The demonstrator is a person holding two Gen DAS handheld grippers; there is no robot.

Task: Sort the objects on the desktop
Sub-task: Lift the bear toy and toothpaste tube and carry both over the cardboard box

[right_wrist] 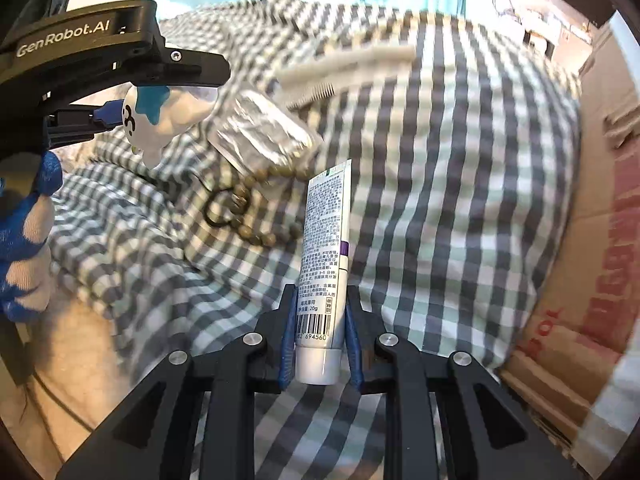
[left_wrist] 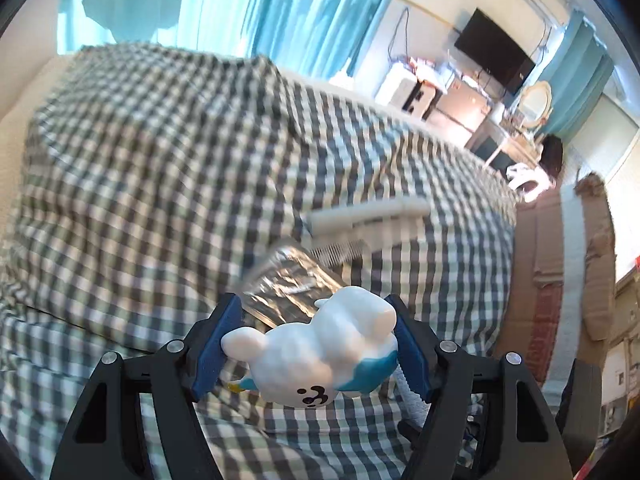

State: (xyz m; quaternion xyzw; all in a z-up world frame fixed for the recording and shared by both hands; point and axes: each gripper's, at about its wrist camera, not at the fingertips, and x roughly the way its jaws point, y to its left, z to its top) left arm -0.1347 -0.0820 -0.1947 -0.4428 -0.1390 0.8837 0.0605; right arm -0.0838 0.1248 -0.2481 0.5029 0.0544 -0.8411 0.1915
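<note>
Two items held. White-and-blue figurine (left_wrist: 320,356) clamped across its body between the blue pads of the left gripper (left_wrist: 316,348), lifted above the checked cloth (left_wrist: 160,160). It looks hard, glossy and lumpy: probably light but slippery, could twist in the pads and may chip if dropped. The mid-body grip across the widest part seems right. White tube (right_wrist: 324,264) held by the right gripper (right_wrist: 320,344), jaws narrow, closed just above the cap end, crimped tail pointing away. Tube likely soft and light; near the stiffer cap shoulder is the safest hold, since squeezing mid-tube would dent it.

Landmark = foil blister pack (right_wrist: 264,132), lying on the cloth. Figurine hangs just left of it in the right wrist view. White comb (right_wrist: 344,68) lies just beyond it, blurred. Bead bracelet (right_wrist: 256,216) with a black ring sits on its near side, beside the tube's tail. Cardboard box (right_wrist: 592,240) stands well to its right, a likely drop spot, though its contents are hidden.
</note>
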